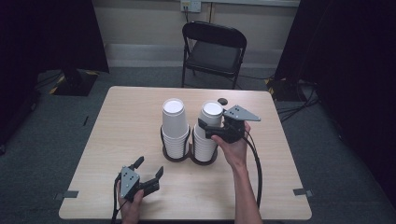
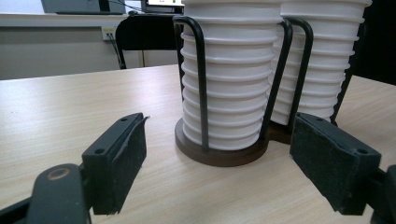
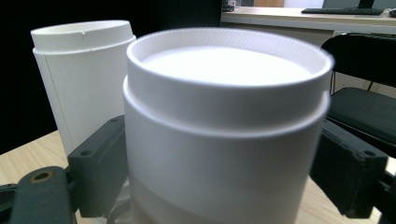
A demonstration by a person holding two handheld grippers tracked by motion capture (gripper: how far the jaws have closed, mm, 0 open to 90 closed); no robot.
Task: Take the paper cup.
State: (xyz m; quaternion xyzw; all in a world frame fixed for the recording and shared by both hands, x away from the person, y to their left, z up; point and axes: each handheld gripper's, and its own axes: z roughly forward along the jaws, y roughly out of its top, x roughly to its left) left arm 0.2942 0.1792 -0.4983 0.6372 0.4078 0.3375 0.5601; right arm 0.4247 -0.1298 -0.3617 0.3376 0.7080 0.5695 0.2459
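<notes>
Two stacks of white cups stand in a dark rack point(image 1: 189, 157) mid-worktop point(image 1: 116, 130).
Right tool point(image 1: 208, 129) has its jaws around the top cup point(image 1: 211, 113) of the right stack point(image 1: 204, 144); whether they press I cannot tell. Left tool point(image 1: 150, 168) lies released, near the left stack point(image 1: 175, 130).

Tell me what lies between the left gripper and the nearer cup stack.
Bare tabletop alone, as the left gripper view shows: the left gripper has open jaws, short of the left cup stack.

A black folding chair point(image 1: 213, 51) stands on grey carpet point(image 1: 56, 121) beyond the table point(image 1: 116, 140), below a cream wall point(image 1: 140, 21) with a socket point(image 1: 190, 5); black curtains point(image 1: 51, 32) flank it.
</notes>
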